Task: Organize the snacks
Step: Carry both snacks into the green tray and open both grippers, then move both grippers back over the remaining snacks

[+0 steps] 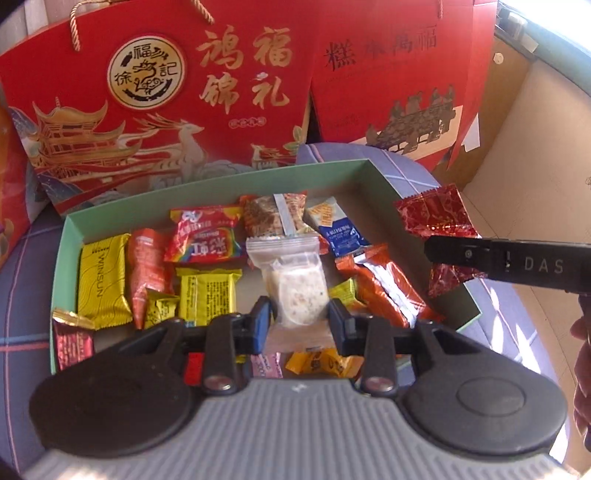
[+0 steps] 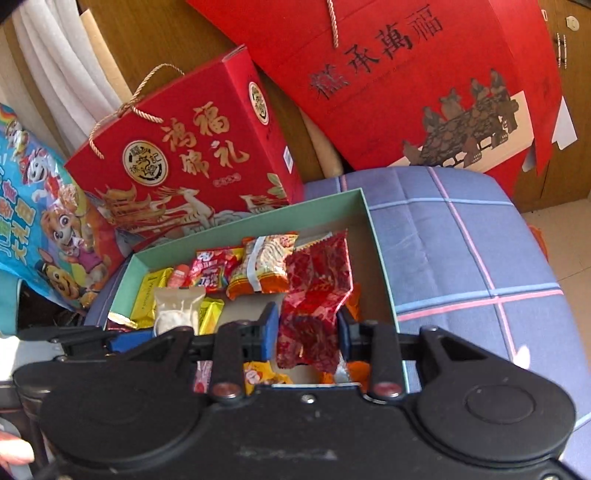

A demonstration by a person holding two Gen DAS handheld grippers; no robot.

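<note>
A shallow green box (image 1: pixel 221 177) holds many wrapped snacks: yellow, orange, rainbow, blue. My left gripper (image 1: pixel 299 317) is shut on a clear zip bag of pale snack (image 1: pixel 295 284) over the box. My right gripper (image 2: pixel 306 332) is shut on a dark red foil packet (image 2: pixel 317 288), held above the box's right part (image 2: pixel 373 236). In the left wrist view the right gripper's finger (image 1: pixel 517 262) comes in from the right with the red packet (image 1: pixel 436 218) over the box's right rim. In the right wrist view the left gripper (image 2: pixel 122 339) and its clear bag (image 2: pixel 177 310) sit at the left.
The box lies on a blue plaid cushion (image 2: pixel 461 240). Two red gift boxes (image 1: pixel 166 92) (image 1: pixel 399 74) stand right behind it. A blue cartoon bag (image 2: pixel 40 206) is at the left. Wooden furniture (image 2: pixel 166 33) and tiled floor (image 1: pixel 535 166) lie beyond.
</note>
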